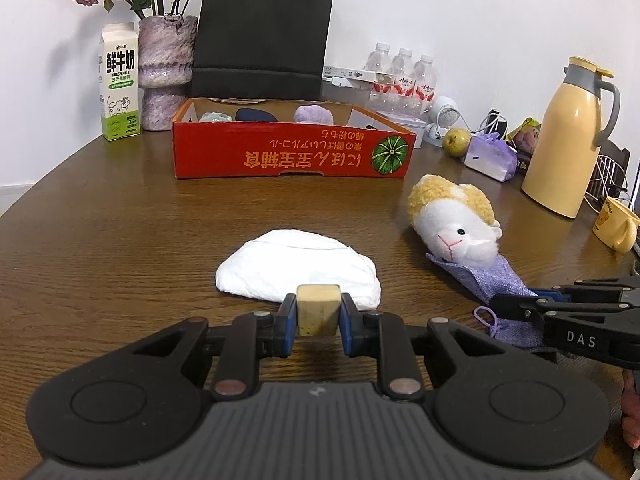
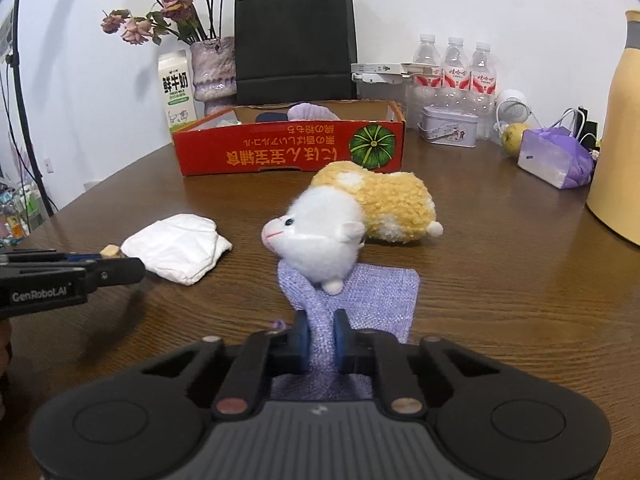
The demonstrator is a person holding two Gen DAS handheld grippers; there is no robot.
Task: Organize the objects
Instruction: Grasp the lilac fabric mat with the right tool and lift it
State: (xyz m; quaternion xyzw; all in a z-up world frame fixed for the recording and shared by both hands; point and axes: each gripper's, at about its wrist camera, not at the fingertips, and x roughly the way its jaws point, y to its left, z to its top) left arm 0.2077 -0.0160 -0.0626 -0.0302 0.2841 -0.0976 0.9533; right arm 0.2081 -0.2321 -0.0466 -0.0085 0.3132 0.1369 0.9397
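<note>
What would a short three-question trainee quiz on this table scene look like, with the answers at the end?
1. True or false: the left gripper is shut on a small tan block.
2. What does the right gripper pinch? A) white folded cloth B) purple woven pouch C) milk carton
3. Fill in: the plush toy's head rests on the ____.

Key: 1 true. 2 B, the purple woven pouch; the white folded cloth lies untouched on the table. 3 pouch.
</note>
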